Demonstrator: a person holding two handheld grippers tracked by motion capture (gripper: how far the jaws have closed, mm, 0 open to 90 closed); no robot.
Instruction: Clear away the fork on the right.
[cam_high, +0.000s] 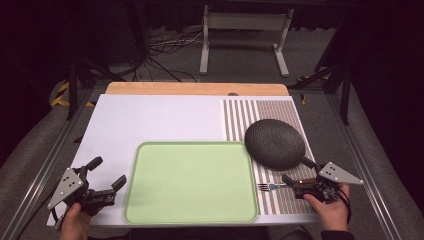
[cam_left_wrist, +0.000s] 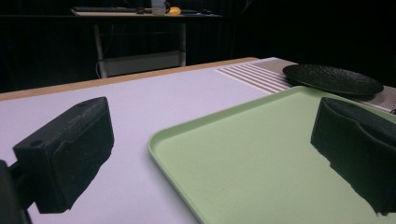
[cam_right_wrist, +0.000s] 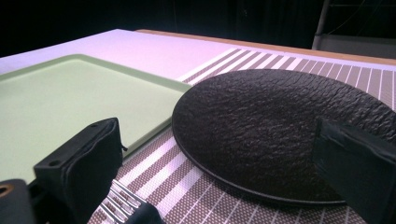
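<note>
While we look over the table, we note these points:

Tray: we see a pale green tray (cam_high: 190, 182) with rounded corners and a low raised rim; its matte, smooth bed holds nothing.
Plate: a black round plate (cam_high: 275, 142) with a rough, pebbled surface lies on the striped mat, its left edge just beside the tray's far right corner; nothing lies on it.
Mat: we see a woven placemat (cam_high: 280, 112) in brown and white stripes, flat on the right part of the table.
Fork: a metal fork (cam_high: 272, 187) lies on the mat near the tray's right rim, tines towards the tray; its dark handle end runs under our right gripper, and we cannot tell whether the two touch.
Table: a smooth white top (cam_high: 150, 120) with a wooden far edge.
Left gripper: our left gripper (cam_high: 107, 177) sits left of the tray, jaws wide apart, nothing between them.
Right gripper: our right gripper (cam_high: 295, 175) hovers over the mat just below the plate, jaws spread, gripping nothing.
</note>
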